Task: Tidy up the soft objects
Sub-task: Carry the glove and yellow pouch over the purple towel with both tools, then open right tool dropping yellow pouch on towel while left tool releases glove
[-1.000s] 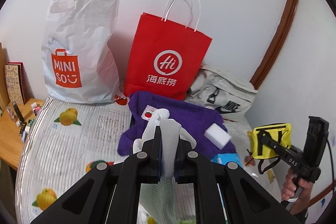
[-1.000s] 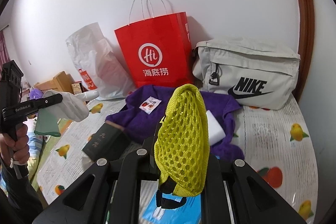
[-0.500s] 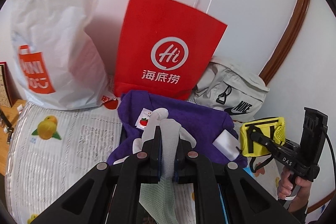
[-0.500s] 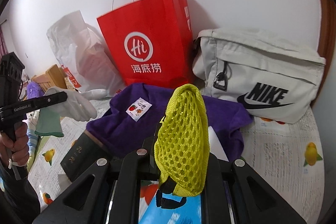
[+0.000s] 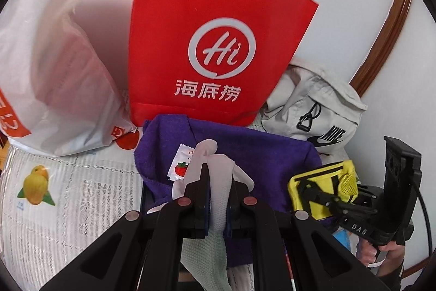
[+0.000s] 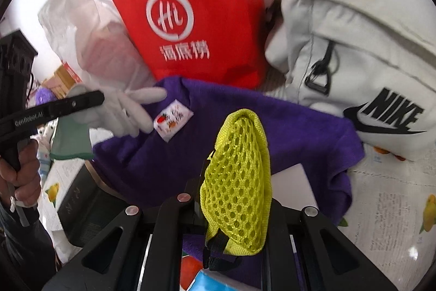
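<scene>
My left gripper (image 5: 219, 182) is shut on a white glove (image 5: 218, 182) with a pale green cuff; the same glove (image 6: 122, 111) and gripper (image 6: 90, 100) appear at the left of the right wrist view. My right gripper (image 6: 234, 182) is shut on a yellow mesh pouch (image 6: 239, 182), seen from the left wrist as pouch (image 5: 324, 190) in gripper (image 5: 308, 190). Both hang just above a purple towel (image 5: 259, 154) (image 6: 245, 122) with a fruit label, spread on the bed. Behind it stand a red paper bag (image 5: 218, 32) (image 6: 196, 7) and a grey Nike bag (image 6: 354, 51) (image 5: 316, 108).
A white plastic shopping bag (image 5: 49, 72) leans against the wall left of the red bag. A black box (image 6: 79, 198) and a white block (image 6: 291, 190) lie partly under the towel's edges. The fruit-print bedcover (image 5: 68, 195) stretches left; a person's hand (image 6: 21, 168) grips the left handle.
Both grippers have moved forward and down toward the purple towel and the bags, which now loom larger. Each keeps its hold, the glove and the mesh pouch unchanged.
</scene>
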The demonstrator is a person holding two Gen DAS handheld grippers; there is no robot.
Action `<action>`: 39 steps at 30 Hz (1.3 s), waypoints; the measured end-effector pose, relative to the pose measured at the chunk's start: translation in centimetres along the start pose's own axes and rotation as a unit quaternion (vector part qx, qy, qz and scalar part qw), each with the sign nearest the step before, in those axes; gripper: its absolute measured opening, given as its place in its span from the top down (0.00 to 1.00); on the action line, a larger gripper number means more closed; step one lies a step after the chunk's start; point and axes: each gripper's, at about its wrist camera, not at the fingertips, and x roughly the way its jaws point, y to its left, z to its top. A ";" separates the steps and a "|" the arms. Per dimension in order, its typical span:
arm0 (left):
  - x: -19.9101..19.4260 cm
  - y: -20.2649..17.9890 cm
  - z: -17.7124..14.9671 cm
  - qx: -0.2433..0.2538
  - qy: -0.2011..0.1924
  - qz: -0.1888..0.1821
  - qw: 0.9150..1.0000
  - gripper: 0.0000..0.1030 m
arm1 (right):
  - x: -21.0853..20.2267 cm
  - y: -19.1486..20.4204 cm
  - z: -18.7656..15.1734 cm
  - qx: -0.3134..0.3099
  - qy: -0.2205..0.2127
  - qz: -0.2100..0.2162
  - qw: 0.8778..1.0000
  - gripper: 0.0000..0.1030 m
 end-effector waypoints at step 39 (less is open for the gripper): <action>3.5 0.5 -0.1 0.003 0.045 0.031 0.998 0.38 | -1.3 -1.3 1.2 -0.024 -0.042 -0.087 0.995 0.41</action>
